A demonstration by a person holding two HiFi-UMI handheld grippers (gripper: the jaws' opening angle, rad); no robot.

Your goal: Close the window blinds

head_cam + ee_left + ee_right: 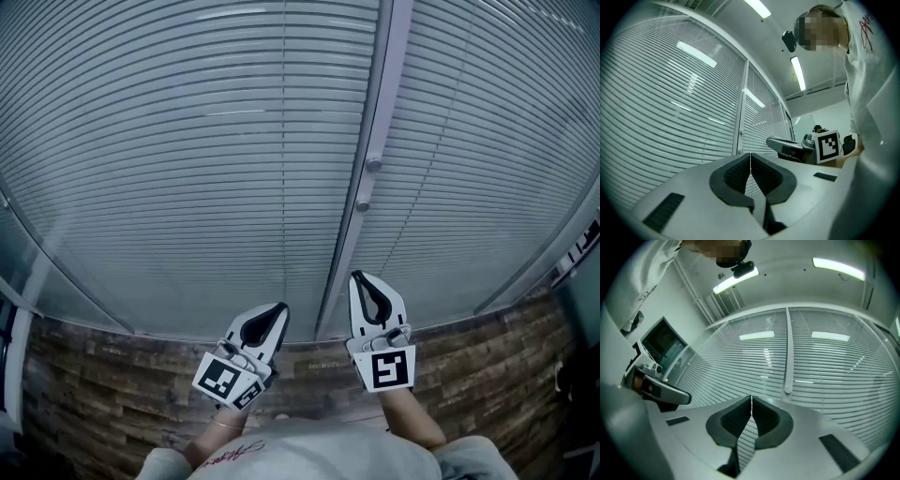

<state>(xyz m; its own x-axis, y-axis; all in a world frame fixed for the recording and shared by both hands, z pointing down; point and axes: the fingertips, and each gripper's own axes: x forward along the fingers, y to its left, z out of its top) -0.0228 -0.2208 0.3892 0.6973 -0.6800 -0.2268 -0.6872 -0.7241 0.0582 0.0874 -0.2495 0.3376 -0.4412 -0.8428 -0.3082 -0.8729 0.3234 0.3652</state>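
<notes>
The slatted window blinds (187, 141) hang over two panes on either side of a pale upright frame post (380, 103); their slats lie nearly flat against the glass. Both grippers sit low, below the blinds' bottom edge and clear of the slats. My left gripper (280, 307) is shut, its pads (740, 171) meeting with nothing between them. Just right of the post's foot, my right gripper (358, 277) is also shut and empty, tips pressed together (751, 399). Each gripper shows in the other's view: the right gripper (787, 146) and the left gripper (661, 390).
Two small round knobs (368, 183) sit on the post. A thin cord (284, 141) runs down the left blind. A brick-pattern wall (112, 375) lies under the window. A dark screen (663, 341) stands off to the left.
</notes>
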